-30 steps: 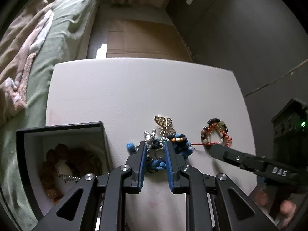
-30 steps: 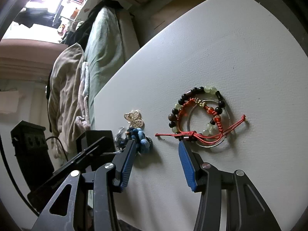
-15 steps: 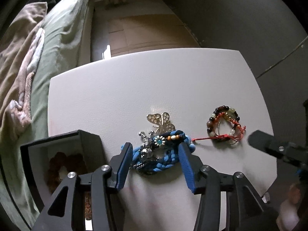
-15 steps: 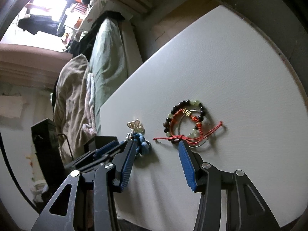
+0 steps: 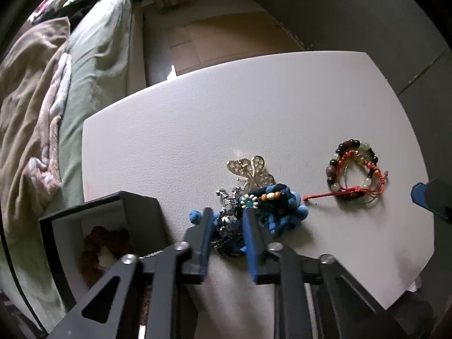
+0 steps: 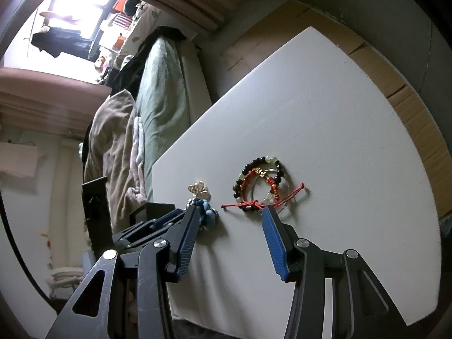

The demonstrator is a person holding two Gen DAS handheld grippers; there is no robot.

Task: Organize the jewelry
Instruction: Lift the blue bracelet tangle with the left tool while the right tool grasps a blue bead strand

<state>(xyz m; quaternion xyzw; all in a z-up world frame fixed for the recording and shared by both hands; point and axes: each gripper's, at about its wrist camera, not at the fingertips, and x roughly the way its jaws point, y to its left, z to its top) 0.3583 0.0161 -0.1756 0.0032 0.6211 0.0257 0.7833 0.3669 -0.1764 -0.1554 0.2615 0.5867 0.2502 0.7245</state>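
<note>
On the white table (image 5: 254,107), a tangled blue cord bracelet (image 5: 279,214) with silver chain lies near the front edge beside a gold butterfly brooch (image 5: 251,169), a red-corded bead bracelet (image 5: 356,175) lies toward the right edge, and a brown bead bracelet (image 5: 104,243) sits in the black box (image 5: 141,214) at the front left corner

Daylight blows out the window (image 6: 76,14) far above-left of the bench (image 6: 325,130) — the room stays dim. Soft shadows sit beside the bead bracelets (image 5: 356,175). Fisheye bends the bench edges; corners vignette black — slight blur at the rims.
</note>
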